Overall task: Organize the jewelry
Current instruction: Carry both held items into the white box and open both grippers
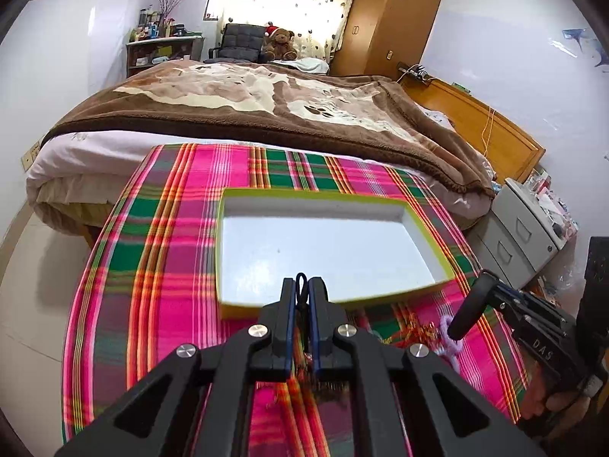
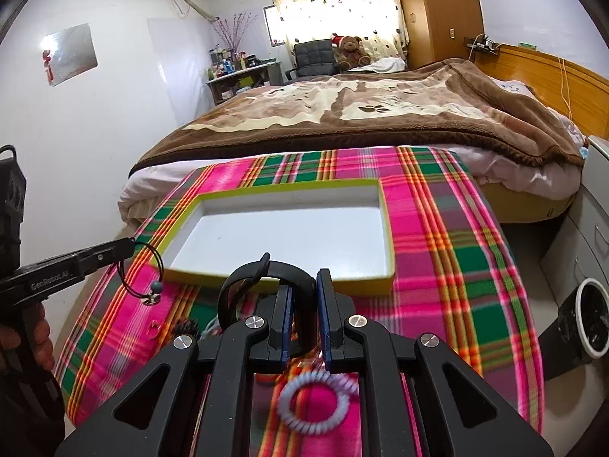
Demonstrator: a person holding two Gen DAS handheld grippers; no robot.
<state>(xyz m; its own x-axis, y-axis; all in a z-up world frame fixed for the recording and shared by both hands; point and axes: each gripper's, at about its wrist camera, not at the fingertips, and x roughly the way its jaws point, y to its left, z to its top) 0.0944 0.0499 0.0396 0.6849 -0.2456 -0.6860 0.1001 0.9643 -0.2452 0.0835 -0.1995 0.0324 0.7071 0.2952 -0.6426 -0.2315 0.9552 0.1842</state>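
Nearest in the right wrist view: a lilac coil hair tie [image 2: 313, 400] is lying on the plaid cloth [image 2: 449, 251] under the tool body, blurred.

Right gripper [image 2: 304, 289] is clamping a black headband [image 2: 266, 272]; the band is arching up and left from between the blue pads, jaws nearly together on it. In the left wrist view the same headband [image 1: 470, 310] is showing as a dark curved bar sticking out of the right gripper [image 1: 491, 297], with a hand [image 1: 559, 400] wrapped round the grip below it.

Left gripper [image 1: 300, 293] is pinched tight on a thin black cord bracelet [image 1: 301, 282]; a small loop is poking out above the fingertips. From the right wrist view the left gripper [image 2: 127, 245] is holding that cord bracelet [image 2: 142, 270] clear of the cloth, with a grey bead and a small charm dangling at the low end, just left of the tray's near left corner.

More small items are sitting on the cloth near the tools: a purple fuzzy piece [image 1: 449, 339] and something gold-red beside it, too blurred to name.

Beyond both grippers a shallow yellow-rimmed tray [image 1: 430, 224], white inside, is resting on the cloth with nothing in it.

Past the table a bed with a brown blanket [image 1: 266, 110] is filling mid-frame. At the far end a teddy bear [image 1: 281, 43] is sitting beside a dark chair [image 1: 239, 40].
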